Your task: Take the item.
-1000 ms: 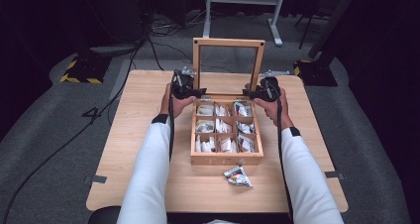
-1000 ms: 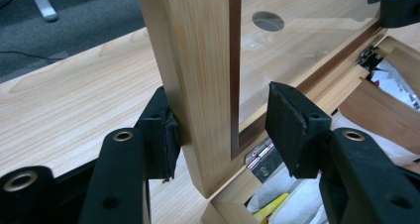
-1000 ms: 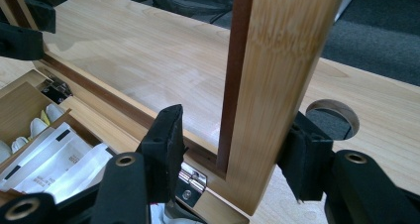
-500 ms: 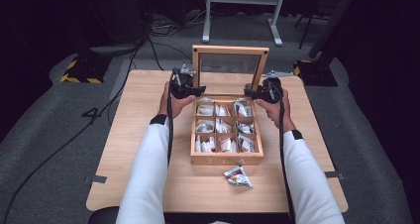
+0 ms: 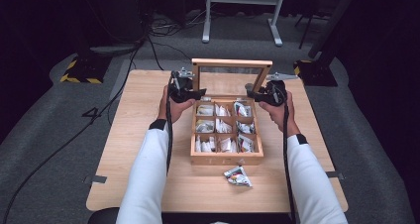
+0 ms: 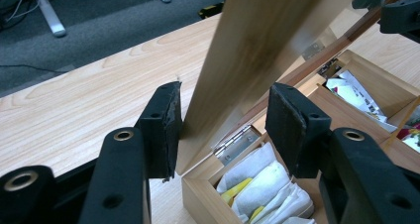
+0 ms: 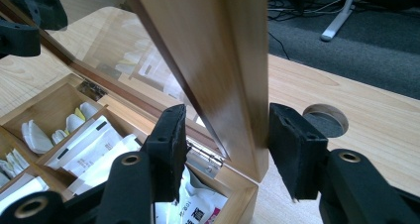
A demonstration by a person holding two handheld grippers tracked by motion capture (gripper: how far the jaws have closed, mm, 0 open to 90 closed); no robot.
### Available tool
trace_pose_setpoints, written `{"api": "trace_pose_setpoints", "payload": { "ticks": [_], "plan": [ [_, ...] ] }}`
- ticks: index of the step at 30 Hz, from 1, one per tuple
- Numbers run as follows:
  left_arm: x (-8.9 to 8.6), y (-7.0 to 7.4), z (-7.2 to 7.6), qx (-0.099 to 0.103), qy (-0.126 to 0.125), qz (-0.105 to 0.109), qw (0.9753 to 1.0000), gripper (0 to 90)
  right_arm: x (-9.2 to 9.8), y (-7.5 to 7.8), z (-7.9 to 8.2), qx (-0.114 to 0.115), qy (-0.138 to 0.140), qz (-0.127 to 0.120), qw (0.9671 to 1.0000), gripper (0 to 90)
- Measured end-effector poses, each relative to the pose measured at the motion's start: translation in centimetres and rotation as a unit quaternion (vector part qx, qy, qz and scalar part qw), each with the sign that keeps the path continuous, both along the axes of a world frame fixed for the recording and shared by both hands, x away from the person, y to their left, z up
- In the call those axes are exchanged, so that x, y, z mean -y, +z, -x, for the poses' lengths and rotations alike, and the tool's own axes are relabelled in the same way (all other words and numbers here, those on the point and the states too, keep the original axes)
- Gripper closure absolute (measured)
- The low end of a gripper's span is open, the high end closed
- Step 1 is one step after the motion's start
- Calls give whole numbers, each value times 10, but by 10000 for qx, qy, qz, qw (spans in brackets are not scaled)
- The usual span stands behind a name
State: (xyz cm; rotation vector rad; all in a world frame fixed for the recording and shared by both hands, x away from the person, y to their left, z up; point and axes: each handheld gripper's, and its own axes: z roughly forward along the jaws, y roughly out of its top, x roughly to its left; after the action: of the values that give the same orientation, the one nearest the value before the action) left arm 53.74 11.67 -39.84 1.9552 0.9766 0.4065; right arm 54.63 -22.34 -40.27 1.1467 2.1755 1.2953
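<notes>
Left gripper (image 6: 223, 130): jaws parted, straddling the left stile of the lid (image 5: 232, 65); one pad is touching it, the other stands clear, so nothing is clamped. Right gripper (image 7: 225, 144): jaws likewise parted around the right stile, not clenched. The lid is held near upright on its hinges at the back of the box (image 5: 227, 159), apparently steadied from both sides for even swing. Sachets (image 5: 225, 126) are seen in the box compartments; one loose sachet (image 5: 237, 176) lies on the table (image 5: 133, 135) just in front of the box.

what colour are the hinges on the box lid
Silver metal hinges, clearest in the left gripper view.
</notes>
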Motion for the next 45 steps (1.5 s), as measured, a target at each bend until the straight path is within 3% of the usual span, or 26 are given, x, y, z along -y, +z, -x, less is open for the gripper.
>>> {"api": "trace_pose_setpoints", "payload": {
  "ticks": [6, 14, 26, 39, 45],
  "plan": [
    [-4, 5, 5, 51, -77, 124, 9999, 503, 2, -1, 3, 15, 2, -73, 10000, 500],
    [-3, 17, 11, 216, -140, -12, 9997, 514, 6, 6, 9, 93, -23, -197, 9998, 527],
    [-7, 28, 21, 359, -285, -25, 9989, 535, 9, 11, 15, 136, 54, -199, 9997, 533],
    [-11, 36, 32, 493, -392, -54, 9980, 556, 10, 20, 26, 328, 123, -208, 9992, 530],
    [-14, 37, 41, 558, -518, -30, 9971, 555, 10, 24, 33, 400, 224, -51, 9989, 527]
  ]
}}
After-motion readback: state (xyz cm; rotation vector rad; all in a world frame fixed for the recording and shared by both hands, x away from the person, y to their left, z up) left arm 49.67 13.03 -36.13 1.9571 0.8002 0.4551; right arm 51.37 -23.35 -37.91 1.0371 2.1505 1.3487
